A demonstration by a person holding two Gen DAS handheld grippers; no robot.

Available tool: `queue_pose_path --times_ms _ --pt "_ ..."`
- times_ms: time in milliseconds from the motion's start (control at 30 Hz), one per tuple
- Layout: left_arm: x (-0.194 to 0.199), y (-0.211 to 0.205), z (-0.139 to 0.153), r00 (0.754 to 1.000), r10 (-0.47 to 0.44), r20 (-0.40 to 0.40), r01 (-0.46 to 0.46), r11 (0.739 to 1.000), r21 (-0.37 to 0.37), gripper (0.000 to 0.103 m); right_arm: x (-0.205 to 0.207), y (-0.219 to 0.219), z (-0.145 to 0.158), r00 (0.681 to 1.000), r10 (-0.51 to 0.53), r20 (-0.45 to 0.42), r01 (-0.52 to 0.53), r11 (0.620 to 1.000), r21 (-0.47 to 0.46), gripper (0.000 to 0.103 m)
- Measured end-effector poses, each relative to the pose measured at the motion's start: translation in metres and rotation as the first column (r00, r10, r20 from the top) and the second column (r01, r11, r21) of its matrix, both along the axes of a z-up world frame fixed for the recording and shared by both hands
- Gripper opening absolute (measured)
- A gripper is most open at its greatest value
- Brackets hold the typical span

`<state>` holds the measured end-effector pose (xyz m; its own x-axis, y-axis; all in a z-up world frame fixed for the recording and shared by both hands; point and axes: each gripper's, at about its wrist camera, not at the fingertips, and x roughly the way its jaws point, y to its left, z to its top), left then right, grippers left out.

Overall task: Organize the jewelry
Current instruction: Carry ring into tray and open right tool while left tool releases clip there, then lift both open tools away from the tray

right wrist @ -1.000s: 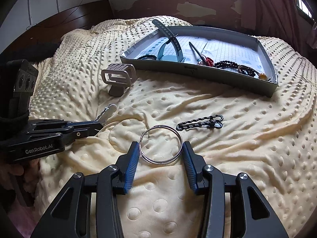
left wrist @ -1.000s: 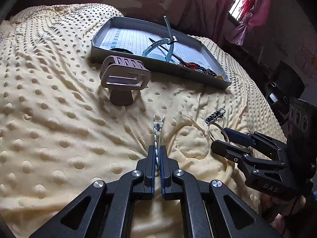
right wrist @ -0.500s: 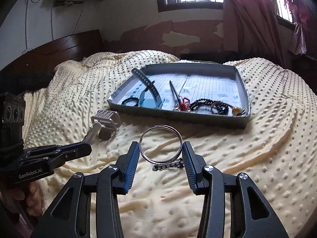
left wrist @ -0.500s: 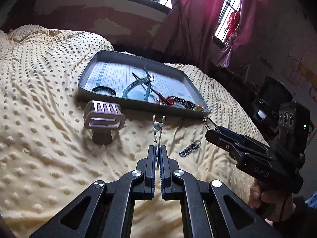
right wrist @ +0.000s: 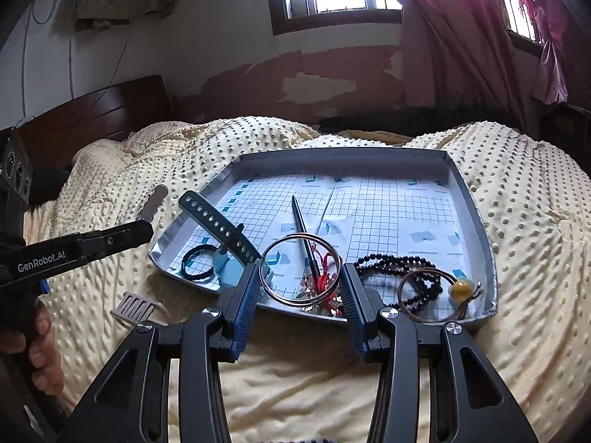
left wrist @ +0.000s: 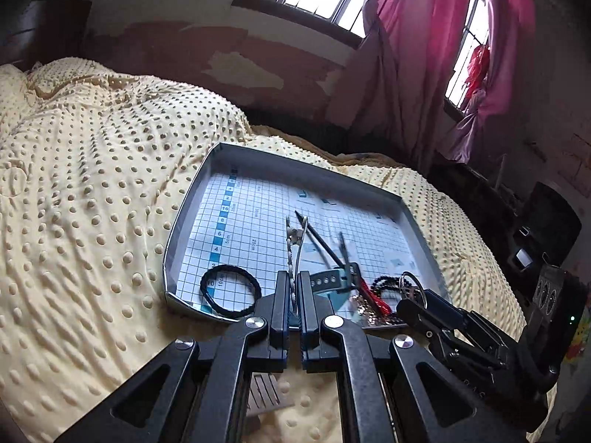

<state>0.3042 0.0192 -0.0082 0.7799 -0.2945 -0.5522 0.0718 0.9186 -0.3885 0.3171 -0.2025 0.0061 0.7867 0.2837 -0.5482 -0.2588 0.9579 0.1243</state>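
Right wrist view, item one: silver bangle (right wrist: pixel 300 268), a plain metal ring, clamped across its width between the blue pads of your right gripper (right wrist: pixel 300 277). Jaws stand wide but are bearing on the ring's two sides, so treat them as closed on it. The ring's plane faces the camera and it hangs above the near edge of the grey tray (right wrist: pixel 476 214).

Item two, left wrist view: pale hair clip (left wrist: pixel 294 247), held by its tail in your left gripper (left wrist: pixel 294 295), jaws pressed nearly together on it. Its long axis runs straight out along the fingers, forked tip pointing toward the tray's centre.

Item three: tray contents. Black hair tie (right wrist: pixel 198 261) near the left corner; teal watch strap (right wrist: pixel 218 223) propped over the left wall; dark stick (right wrist: pixel 303 232), possibly a hairpin, lying front to back; red-tasselled charm (right wrist: pixel 325 280); black bead strands (right wrist: pixel 399 260); cord bracelet with a yellow bead (right wrist: pixel 461 288) at the right corner.

Item four: slatted clip (right wrist: pixel 133 308) on the yellow dotted blanket (right wrist: pixel 535 258), outside the tray, just off its near left corner.

Governing relation: both held pieces sit directly over the tray's near half, bangle to the right, clip to the left. Each release probably needs only a short drop. The open grid floor lies farther in, beyond the clutter.
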Motion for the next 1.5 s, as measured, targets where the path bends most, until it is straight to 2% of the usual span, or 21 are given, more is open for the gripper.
queue_pose_path --times_ms 100,267,567,867,933,1000,1033,1100,1133,1167,1200,1267,1367,1400,1500 --pt "0.016 0.004 -0.014 0.999 0.011 -0.043 -0.013 0.999 -0.035 0.004 0.023 0.008 -0.009 0.999 -0.003 -0.032 0.002 0.999 -0.032 0.04" --pt "0.026 -0.003 -0.03 0.997 0.006 -0.078 -0.005 1.0 0.014 0.004 0.039 0.014 -0.021 0.998 0.001 -0.065 -0.004 0.999 -0.033 0.04" --pt "0.031 -0.013 -0.04 0.992 -0.024 -0.126 0.027 0.999 0.025 0.005 0.038 0.005 -0.029 0.996 -0.02 -0.092 0.019 1.0 -0.019 0.04" --pt "0.028 -0.01 -0.038 0.991 -0.006 -0.134 0.009 1.0 0.028 0.005 0.035 -0.004 -0.026 0.995 -0.03 -0.094 0.031 1.0 0.006 0.04" --pt "0.027 -0.009 -0.037 0.99 0.003 -0.14 0.002 0.999 0.033 0.007 0.034 -0.006 -0.025 0.995 -0.031 -0.09 0.032 0.999 0.012 0.044" --pt "0.023 -0.008 -0.034 0.99 0.002 -0.143 0.003 1.0 0.029 0.015 0.032 -0.008 -0.023 0.996 -0.039 -0.085 0.041 0.999 0.017 0.054" --pt "0.02 -0.006 -0.032 0.991 0.0 -0.137 0.003 1.0 0.024 0.02 0.03 -0.01 -0.022 0.996 -0.044 -0.08 0.046 0.999 0.021 0.055" --pt "0.01 -0.004 -0.024 0.994 0.006 -0.107 -0.004 1.0 0.019 0.044 0.024 -0.013 -0.018 0.996 -0.058 -0.062 0.059 0.998 0.024 0.058" --pt "0.004 -0.003 -0.02 0.996 0.014 -0.084 -0.013 1.0 0.017 0.052 0.022 -0.015 -0.015 0.997 -0.064 -0.052 0.065 0.998 0.024 0.06" --pt "-0.001 -0.001 -0.016 0.998 0.024 -0.064 -0.023 1.0 0.015 0.069 0.017 -0.017 -0.012 0.997 -0.068 -0.039 0.07 0.997 0.028 0.064" --pt "-0.007 0.0 -0.011 0.998 0.033 -0.045 -0.033 0.999 0.014 0.08 0.013 -0.02 -0.009 0.997 -0.07 -0.024 0.071 0.997 0.035 0.068" --pt "-0.019 0.0 0.0 0.999 0.04 -0.004 -0.04 0.999 0.021 0.088 0.002 -0.025 0.0 0.997 -0.074 0.009 0.074 0.996 0.046 0.075" --pt "-0.039 -0.004 0.019 0.996 0.054 0.075 -0.059 0.996 0.07 0.103 -0.018 -0.03 0.015 0.996 -0.064 0.064 0.06 0.996 0.063 0.096" --pt "-0.049 -0.005 0.027 0.991 0.058 0.119 -0.068 0.994 0.081 0.103 -0.024 -0.031 0.021 0.995 -0.061 0.082 0.055 0.996 0.066 0.102" --pt "-0.075 -0.008 0.046 0.972 0.069 0.224 -0.094 0.99 0.102 0.103 -0.045 -0.034 0.038 0.988 -0.05 0.145 0.038 0.996 0.081 0.102"
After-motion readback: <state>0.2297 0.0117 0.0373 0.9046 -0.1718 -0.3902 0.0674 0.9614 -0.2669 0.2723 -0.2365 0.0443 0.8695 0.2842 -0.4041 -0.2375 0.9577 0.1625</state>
